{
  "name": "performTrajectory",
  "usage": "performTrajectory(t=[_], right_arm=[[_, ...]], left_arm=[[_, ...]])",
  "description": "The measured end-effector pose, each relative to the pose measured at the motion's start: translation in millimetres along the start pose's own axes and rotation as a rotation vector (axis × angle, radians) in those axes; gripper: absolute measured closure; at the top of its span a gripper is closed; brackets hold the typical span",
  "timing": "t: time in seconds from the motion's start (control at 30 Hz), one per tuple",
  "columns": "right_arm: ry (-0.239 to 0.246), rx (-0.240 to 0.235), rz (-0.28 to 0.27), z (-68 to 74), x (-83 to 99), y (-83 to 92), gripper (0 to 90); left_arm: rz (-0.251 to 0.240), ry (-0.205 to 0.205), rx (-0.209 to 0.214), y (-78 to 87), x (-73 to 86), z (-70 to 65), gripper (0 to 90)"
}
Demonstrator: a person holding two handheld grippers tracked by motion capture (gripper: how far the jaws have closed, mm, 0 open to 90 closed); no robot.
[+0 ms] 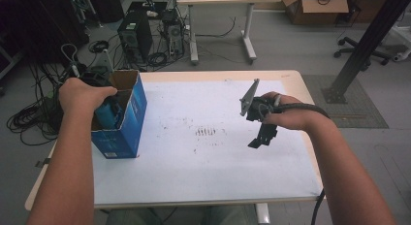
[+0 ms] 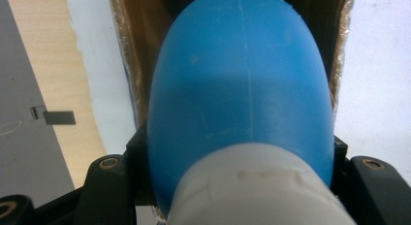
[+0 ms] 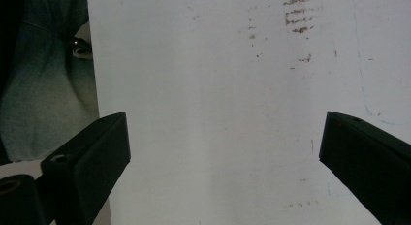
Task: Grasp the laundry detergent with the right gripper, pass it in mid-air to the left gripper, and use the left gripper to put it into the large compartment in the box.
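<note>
Lab or office workroom, grey floor, desktop computer tower point(image 1: 135, 38) amid tangled cables point(image 1: 29, 118), white-legged desk point(image 1: 220, 21) behind, open cardboard box point(image 1: 315, 7), rolling chair base point(image 1: 361, 53), paper-covered worktable point(image 1: 291, 79) in front.

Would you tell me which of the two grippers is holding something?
The left gripper, over the blue box, grips a blue bottle; the right gripper is open and empty.

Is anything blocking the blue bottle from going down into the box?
Nothing visible does. The left gripper holds the blue bottle right at the open top of the blue box, whose brown inside shows around the bottle.
</note>
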State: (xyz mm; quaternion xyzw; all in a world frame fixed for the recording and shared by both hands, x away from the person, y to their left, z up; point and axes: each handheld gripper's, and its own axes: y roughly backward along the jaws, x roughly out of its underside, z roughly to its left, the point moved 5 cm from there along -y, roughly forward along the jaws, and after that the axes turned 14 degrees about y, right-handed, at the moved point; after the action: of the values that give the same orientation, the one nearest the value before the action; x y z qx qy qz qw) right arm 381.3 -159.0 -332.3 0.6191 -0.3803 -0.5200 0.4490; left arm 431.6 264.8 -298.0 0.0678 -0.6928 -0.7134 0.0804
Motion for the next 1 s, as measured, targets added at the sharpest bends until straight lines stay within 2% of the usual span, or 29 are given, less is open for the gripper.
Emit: performTrajectory(t=[0.53, 0.8, 1.0], right_arm=[[0.004, -0.012, -0.001, -1.1, -1.0, -5.7, 4.1], [0.002, -0.018, -0.001, -1.2, 0.1, -8.0, 4.1], [0.001, -0.023, -0.004, -1.8, 0.4, -10.6, 4.2]], left_arm=[[-0.026, 0.008, 0.000, -29.7, -2.4, 1.7, 39.2], [-0.024, 0.005, 0.001, -38.9, -2.7, 1.5, 39.1], [-0.032, 0.007, 0.007, -39.3, -2.3, 2.5, 39.1]])
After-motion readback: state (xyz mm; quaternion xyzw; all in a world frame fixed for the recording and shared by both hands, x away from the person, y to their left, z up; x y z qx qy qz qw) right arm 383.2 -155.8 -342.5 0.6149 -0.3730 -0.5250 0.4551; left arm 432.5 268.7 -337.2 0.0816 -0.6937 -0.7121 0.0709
